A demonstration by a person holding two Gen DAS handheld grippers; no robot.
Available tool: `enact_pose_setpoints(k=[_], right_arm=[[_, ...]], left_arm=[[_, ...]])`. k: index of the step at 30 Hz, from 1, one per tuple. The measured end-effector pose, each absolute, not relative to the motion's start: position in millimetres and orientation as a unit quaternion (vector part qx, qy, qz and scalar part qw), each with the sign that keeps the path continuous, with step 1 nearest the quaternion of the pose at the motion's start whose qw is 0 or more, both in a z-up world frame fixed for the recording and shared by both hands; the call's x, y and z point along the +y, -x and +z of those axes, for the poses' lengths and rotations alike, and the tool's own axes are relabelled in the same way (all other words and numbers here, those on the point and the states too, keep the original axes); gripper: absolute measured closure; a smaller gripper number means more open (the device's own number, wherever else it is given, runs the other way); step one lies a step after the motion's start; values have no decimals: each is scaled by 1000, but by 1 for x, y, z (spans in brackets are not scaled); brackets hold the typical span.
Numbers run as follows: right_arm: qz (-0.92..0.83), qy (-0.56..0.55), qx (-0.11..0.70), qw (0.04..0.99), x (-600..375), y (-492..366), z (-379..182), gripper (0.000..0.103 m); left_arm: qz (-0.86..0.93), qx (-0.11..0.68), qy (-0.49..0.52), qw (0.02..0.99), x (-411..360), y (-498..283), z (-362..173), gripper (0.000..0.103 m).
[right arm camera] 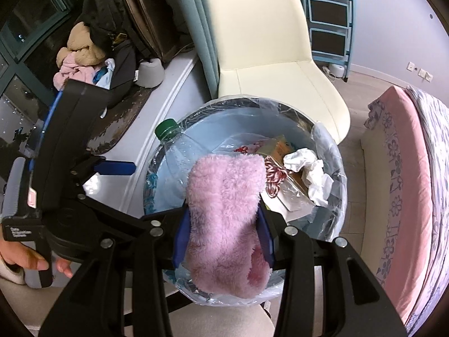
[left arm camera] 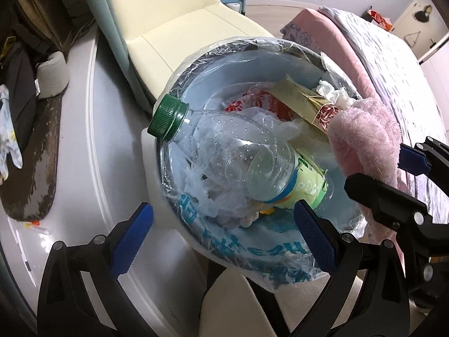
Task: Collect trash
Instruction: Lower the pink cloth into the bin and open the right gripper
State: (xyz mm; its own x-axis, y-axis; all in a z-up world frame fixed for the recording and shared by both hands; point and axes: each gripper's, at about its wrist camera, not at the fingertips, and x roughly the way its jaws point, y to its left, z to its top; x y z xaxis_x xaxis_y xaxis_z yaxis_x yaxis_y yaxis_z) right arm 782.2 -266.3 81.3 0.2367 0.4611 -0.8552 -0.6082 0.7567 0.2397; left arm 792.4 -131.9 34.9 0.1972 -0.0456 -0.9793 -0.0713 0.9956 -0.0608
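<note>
A round bin lined with a clear plastic bag stands below both grippers. In it lie a clear plastic bottle with a green cap, a gold carton, crumpled white tissue and wrappers. My right gripper is shut on a fluffy pink sock and holds it over the bin's near right side. My left gripper is open and empty above the bin's near edge, beside the bottle.
A cream chair stands just behind the bin. A bed with a pink mattress is on the right. A grey platform with clothes and bags lies to the left. A beige seat is under the bin.
</note>
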Motion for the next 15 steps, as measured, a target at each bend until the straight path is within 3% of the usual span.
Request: enact_pose_setpoints(k=[3,7,15], right_arm=[[338,83,511,786,-265,-783,81,56],[333,97,496,796,-260,-782,87,39],[347,105,490,793,-253,-778,89,37]], left_arm=[[19,635,34,772,-132,-794,34,6],[26,634,47,771,-127,-794,35,6],[42,634,56,770,-118,-788,34,6]])
